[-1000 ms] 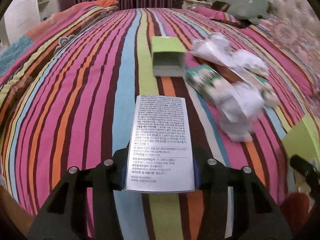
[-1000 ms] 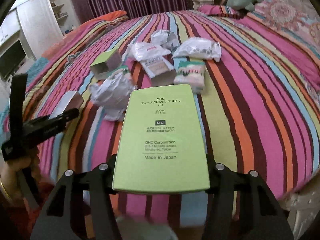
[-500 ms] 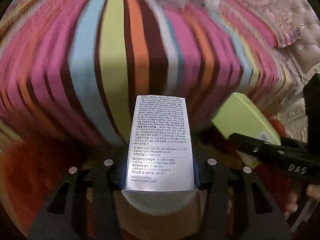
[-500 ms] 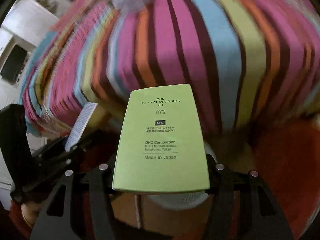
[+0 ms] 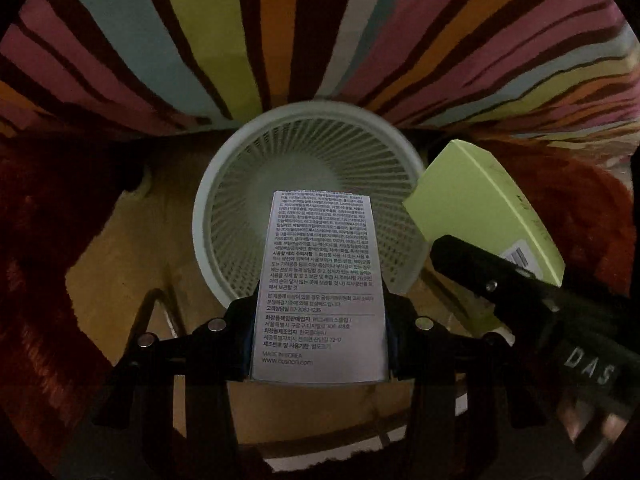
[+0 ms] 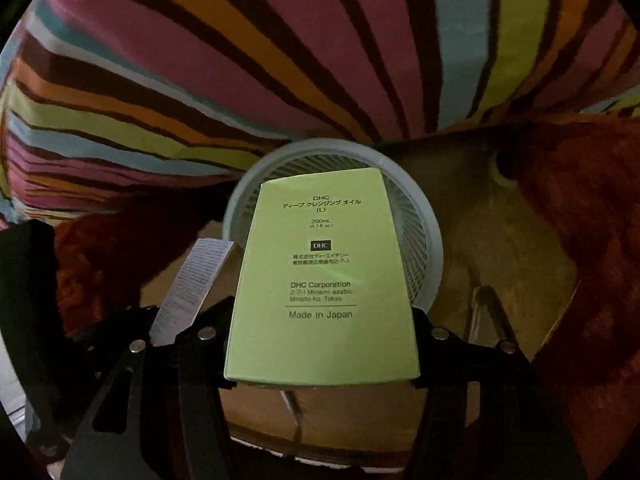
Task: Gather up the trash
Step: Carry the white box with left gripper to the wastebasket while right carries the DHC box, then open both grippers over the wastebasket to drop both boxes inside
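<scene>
You have 2 cartons in hand, both poised over the white bin [image 5: 308, 184], which stands on the wooden floor [image 5: 132, 248] right against the hanging edge of the striped bedspread [image 5: 224, 32]. The white box [image 5: 320, 292], printed with small black text, sits clamped between the jaws of your left gripper [image 5: 320, 336]; its far end reaches over the bin's slatted inside. Just to its right, the green box [image 6: 324, 280] is pinched the same way in your right gripper [image 6: 320, 344], jaws pressed against both of its sides, and it covers much of the bin's opening in the right wrist view. Both grippers point steeply down. A red rug [image 6: 580, 220] lies on the floor on either side of the bin.
</scene>
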`<state>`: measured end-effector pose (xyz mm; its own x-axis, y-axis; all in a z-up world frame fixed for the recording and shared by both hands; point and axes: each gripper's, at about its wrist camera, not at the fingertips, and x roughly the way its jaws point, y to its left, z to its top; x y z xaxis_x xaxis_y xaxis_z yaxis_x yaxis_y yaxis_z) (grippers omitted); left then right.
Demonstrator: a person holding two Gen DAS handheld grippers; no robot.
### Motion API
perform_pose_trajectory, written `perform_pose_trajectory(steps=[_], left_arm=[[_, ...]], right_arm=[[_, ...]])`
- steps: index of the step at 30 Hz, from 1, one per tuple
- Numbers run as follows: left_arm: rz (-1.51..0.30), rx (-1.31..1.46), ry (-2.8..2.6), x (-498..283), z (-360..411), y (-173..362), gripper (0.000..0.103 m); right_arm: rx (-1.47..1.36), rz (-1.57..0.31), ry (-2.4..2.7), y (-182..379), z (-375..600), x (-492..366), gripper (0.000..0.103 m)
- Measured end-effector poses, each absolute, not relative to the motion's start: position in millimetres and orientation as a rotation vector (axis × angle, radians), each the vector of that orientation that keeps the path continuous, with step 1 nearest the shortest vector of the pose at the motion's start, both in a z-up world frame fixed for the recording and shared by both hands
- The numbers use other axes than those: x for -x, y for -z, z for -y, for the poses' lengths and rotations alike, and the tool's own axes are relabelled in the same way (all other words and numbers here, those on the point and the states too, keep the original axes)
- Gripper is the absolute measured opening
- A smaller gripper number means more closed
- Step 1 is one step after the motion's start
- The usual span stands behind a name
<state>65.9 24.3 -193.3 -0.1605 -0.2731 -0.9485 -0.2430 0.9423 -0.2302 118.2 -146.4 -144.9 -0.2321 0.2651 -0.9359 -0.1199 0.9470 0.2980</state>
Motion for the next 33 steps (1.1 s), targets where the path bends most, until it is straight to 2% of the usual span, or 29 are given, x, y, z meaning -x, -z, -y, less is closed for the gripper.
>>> perform_pose_trajectory(steps=[12,16,18,19,21,22,27,33], left_arm=[[-1.858,0.443,-0.044,-66.6,-17.0,234.7,0.047],[-1.894,0.443,-0.067,-66.3,-15.0,246.3,0.049],[-1.907,0.459,-0.076,-64.9,-16.0,250.7,0.062],[-1.909,0.458,-0.089,-64.5,-17.8,250.7,0.074],[-1.898,0.469,-0.105,-64.5,-21.9,249.6,0.082],[-1.893,0.475,-0.106,-64.4,-23.3,248.7,0.085],[-1.881,0.491,-0.12,-65.7,-27.4,245.8,0.087],[-1.866,0.495,-0.123,-64.6,-27.3,243.3,0.087]], right_arm=[[-0.152,-1.909,-0.278,197.0,137.5,-120.6,0.055],[-0.152,-1.929,-0.29,199.3,134.1,-124.1,0.055],[-0.15,-1.943,-0.295,199.3,131.9,-125.1,0.058],[-0.146,-1.948,-0.287,206.4,134.4,-123.3,0.07],[-0.141,-1.947,-0.226,204.8,137.2,-125.0,0.084],[-0.156,-1.942,-0.214,203.5,138.3,-125.4,0.084],[-0.185,-1.931,-0.198,199.8,142.0,-129.4,0.088],[-0.189,-1.91,-0.203,210.9,146.3,-122.1,0.088]])
